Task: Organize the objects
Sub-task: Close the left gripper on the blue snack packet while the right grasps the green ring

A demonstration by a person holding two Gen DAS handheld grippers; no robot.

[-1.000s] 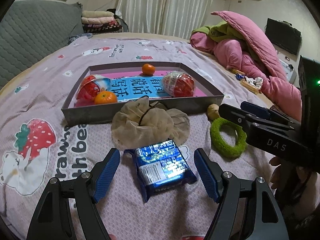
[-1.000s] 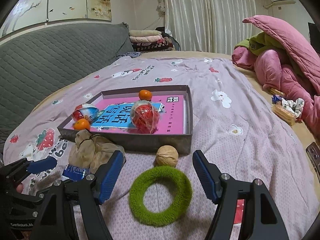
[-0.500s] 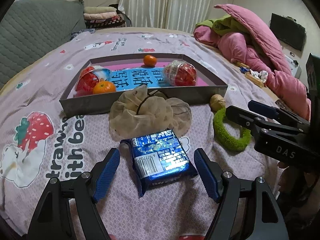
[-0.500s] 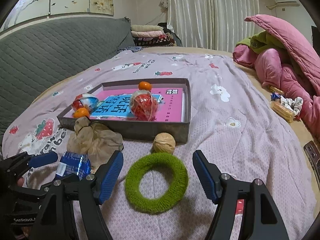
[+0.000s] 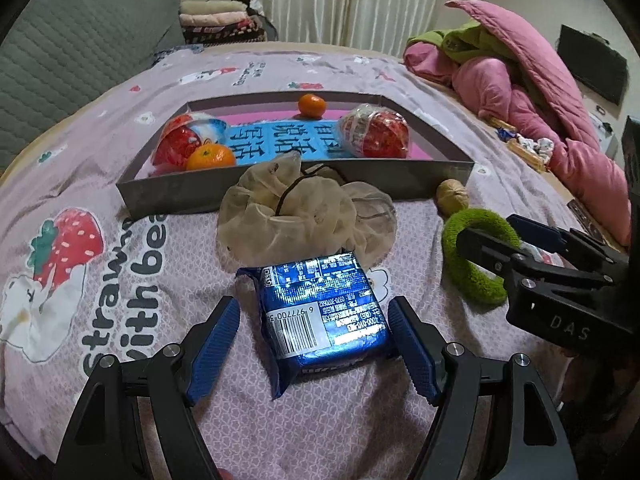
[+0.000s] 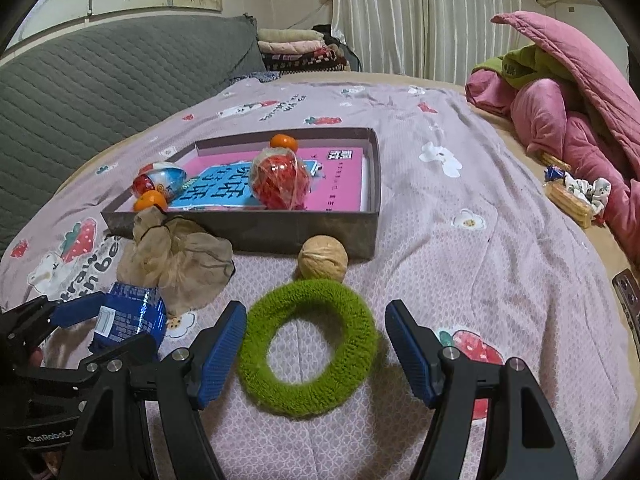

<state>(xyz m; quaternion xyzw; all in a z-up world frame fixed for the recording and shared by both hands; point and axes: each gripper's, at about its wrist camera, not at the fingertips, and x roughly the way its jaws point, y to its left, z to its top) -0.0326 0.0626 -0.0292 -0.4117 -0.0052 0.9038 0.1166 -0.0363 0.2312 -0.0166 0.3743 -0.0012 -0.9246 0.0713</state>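
Note:
A blue foil snack packet lies on the bed between the open blue fingers of my left gripper, which straddles it without squeezing. It shows at the left in the right wrist view. A green fuzzy ring lies between the open fingers of my right gripper, and shows in the left wrist view. A walnut sits just beyond the ring, against the grey tray. A beige mesh scrunchie lies in front of the tray.
The tray holds two mandarins, a red-and-blue capsule toy and a wrapped red ball on a pink and blue liner. A pink quilt heap lies at the right. A grey headboard stands at the left.
Both grippers have lowered and moved forward: the left fingers now flank the blue packet, the right fingers flank the green ring. Both stay open.

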